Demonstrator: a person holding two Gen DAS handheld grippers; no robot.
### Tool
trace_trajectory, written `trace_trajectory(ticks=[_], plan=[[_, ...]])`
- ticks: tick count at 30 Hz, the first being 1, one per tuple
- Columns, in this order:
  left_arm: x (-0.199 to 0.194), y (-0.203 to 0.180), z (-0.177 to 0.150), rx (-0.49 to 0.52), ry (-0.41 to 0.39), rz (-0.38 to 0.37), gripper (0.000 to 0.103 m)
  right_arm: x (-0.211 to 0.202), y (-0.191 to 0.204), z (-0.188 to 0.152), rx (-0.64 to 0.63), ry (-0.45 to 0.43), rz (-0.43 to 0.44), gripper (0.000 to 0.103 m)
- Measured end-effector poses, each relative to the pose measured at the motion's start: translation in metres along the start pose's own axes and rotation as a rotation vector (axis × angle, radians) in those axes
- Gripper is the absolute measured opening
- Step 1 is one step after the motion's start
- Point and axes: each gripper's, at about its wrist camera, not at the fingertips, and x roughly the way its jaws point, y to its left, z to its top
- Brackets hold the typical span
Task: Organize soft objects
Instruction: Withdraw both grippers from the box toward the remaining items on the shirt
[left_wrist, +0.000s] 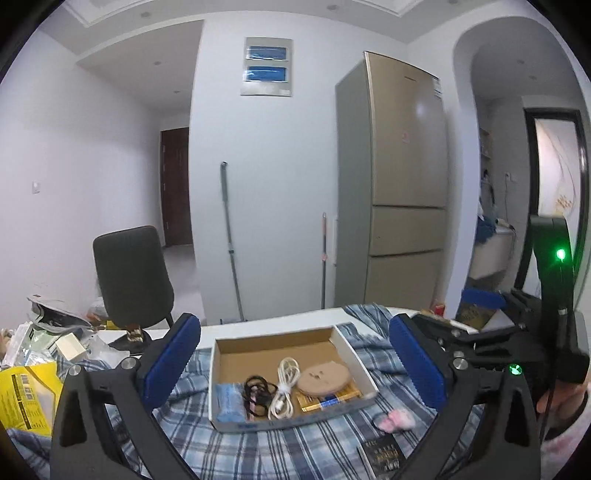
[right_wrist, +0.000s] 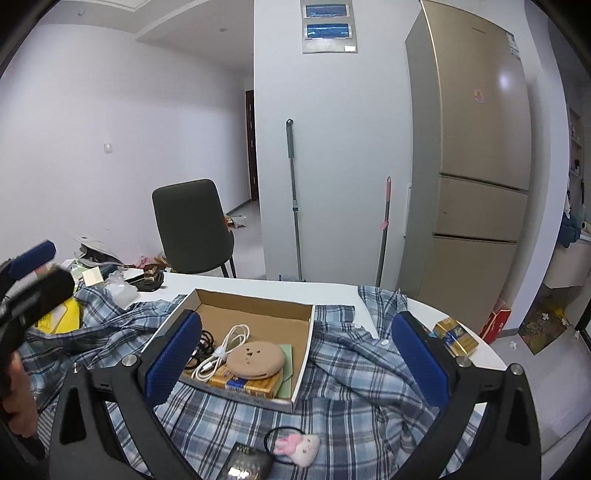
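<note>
Left gripper (left_wrist: 295, 369): jaws wide, nothing between them, held above the plaid cloth (left_wrist: 207, 435) and aimed at the cardboard box (left_wrist: 354, 354). Right gripper (right_wrist: 295, 365): likewise spread wide and empty, just beside the box on its near side.

Probably between picks: neither tool committed to anything, most small items already in the box. Likely still to be sorted: the pink plush hair tie (right_wrist: 295, 446), lying on the cloth in front of the box and close under the right gripper. Next move, by judgement: lower the right gripper over the plush, close gently on the soft body rather than the thin black loop, lift, and set it into the box. Possibly the cloth itself to be folded afterwards.

Count, inside the box: one white cable (left_wrist: 284, 387), one black cable (left_wrist: 258, 395), one tan round pouch (left_wrist: 325, 378), one blue packet (left_wrist: 229, 402), one gold-and-blue carton (left_wrist: 328, 400), one pale green sheet (right_wrist: 288, 373) underneath.

Outside the box, on the cloth: one plush hair tie, one dark booklet (left_wrist: 382, 454). One gold carton (right_wrist: 456, 336) on the white table (right_wrist: 258, 288) at the right. One yellow bag (left_wrist: 26, 398) among clutter at the left, too jumbled to count.
</note>
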Motion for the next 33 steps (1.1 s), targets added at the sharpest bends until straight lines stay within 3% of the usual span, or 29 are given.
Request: trace_trajectory(ticks=[8, 18, 21, 26, 28, 30, 33], plan=[[-0.006, -0.007, -0.038, -0.023, 0.047, -0.015, 0.103, -0.011, -0.01, -0.03, 0.026, 0.029, 0.005, 0.103], [0.02, -0.013, -0.081, -0.002, 0.161, -0.033, 0.103, 0.001, -0.027, -0.066, 0.074, 0.103, -0.021, 0.103], [0.031, -0.014, -0.089, -0.003, 0.215, -0.041, 0.103, 0.007, -0.036, -0.076, 0.093, 0.153, -0.054, 0.103], [0.032, -0.021, -0.088, -0.005, 0.24, -0.064, 0.103, 0.004, -0.047, -0.087, 0.115, 0.19, -0.049, 0.103], [0.034, -0.026, -0.087, -0.005, 0.27, -0.077, 0.103, 0.001, -0.049, -0.09, 0.118, 0.192, -0.047, 0.103], [0.043, -0.035, -0.089, 0.023, 0.334, -0.037, 0.103, -0.003, -0.051, -0.092, 0.119, 0.187, -0.049, 0.103], [0.059, -0.044, -0.096, 0.012, 0.42, -0.073, 0.103, -0.005, -0.054, -0.094, 0.118, 0.186, -0.057, 0.101]])
